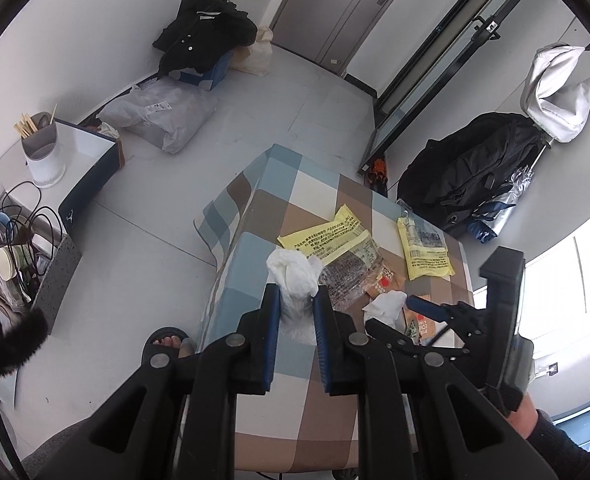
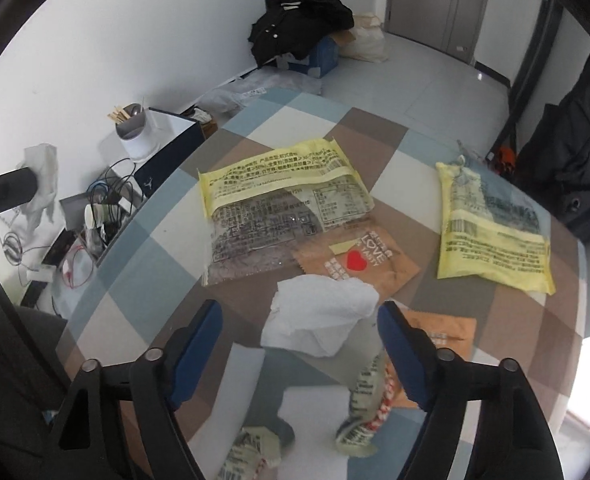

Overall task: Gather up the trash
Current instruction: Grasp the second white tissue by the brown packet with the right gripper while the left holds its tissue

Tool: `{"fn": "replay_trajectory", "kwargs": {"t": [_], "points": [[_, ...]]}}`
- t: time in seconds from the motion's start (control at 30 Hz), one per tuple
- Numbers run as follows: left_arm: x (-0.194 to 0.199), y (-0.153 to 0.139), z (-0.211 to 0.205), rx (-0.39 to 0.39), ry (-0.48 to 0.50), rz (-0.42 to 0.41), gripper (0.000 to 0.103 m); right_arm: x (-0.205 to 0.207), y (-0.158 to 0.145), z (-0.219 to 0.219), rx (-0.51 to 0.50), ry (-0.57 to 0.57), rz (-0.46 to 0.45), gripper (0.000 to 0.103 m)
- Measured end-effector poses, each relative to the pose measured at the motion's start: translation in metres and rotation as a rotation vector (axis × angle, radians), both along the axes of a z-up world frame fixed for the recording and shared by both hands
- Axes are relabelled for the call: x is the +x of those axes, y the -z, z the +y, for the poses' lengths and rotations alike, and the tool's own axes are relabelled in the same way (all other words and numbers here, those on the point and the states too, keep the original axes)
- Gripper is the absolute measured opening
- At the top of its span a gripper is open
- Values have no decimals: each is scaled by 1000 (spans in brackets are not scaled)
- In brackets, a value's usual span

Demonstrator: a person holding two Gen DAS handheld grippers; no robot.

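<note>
With the left gripper (image 1: 296,312) clamped on a crumpled white tissue (image 1: 293,276), centre the half-open, empty right gripper (image 2: 300,344) over the near white crumpled napkin (image 2: 321,322) before squeezing.

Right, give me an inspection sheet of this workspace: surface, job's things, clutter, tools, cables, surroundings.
Surface: table under a checked cloth, blue, brown and white.
Job's things: crumpled white tissue on the cloth; a second tissue held; two yellow-and-clear wrappers; brown heart-print packet; an orange packet and crumpled printed wrappers near the edge.
Clutter: utensil holder on a box; paper cup in a bin.
Tools: left tool shut on the second tissue; right tool open, its fingers either side of the tissue on the cloth.
Cables: tangled wires beside the table.
Surroundings: black clothes heaped in the corner, door, grey tiled floor.
</note>
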State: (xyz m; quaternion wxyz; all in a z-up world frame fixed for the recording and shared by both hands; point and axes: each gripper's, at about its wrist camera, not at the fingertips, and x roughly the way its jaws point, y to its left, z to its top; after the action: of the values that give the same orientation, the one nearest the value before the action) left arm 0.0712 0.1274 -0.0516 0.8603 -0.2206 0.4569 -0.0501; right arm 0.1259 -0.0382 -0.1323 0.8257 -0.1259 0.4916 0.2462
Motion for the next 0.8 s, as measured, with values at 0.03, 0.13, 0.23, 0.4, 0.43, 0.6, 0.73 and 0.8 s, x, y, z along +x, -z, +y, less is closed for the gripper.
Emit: {"fn": "replay_trajectory", "kwargs": {"t": [0.03, 0.13, 0.23, 0.4, 0.43, 0.6, 0.73, 0.8], "points": [[0, 0, 1, 1, -1, 1, 13, 0, 2, 2, -16, -6, -2, 69], [0, 0, 2, -1, 1, 3, 13, 1, 8, 5, -45, -1, 3, 57], [-1, 0, 2, 5, 2, 4, 13, 0, 9, 0, -32, 8, 0, 47], [-1, 2, -1, 27, 7, 11, 13, -3, 13, -5, -56, 8, -4, 31], [-1, 2, -1, 34, 7, 13, 13, -3, 13, -8, -44, 15, 5, 27], [-3, 3, -2, 56, -5, 12, 13, -7, 6, -15, 0, 19, -6, 9], [-3, 5, -10, 101, -10, 21, 13, -17, -7, -23, 39, 23, -45, 7], [-3, 6, -13, 102, -7, 24, 13, -22, -13, -27, 61, 23, -61, 6]]}}
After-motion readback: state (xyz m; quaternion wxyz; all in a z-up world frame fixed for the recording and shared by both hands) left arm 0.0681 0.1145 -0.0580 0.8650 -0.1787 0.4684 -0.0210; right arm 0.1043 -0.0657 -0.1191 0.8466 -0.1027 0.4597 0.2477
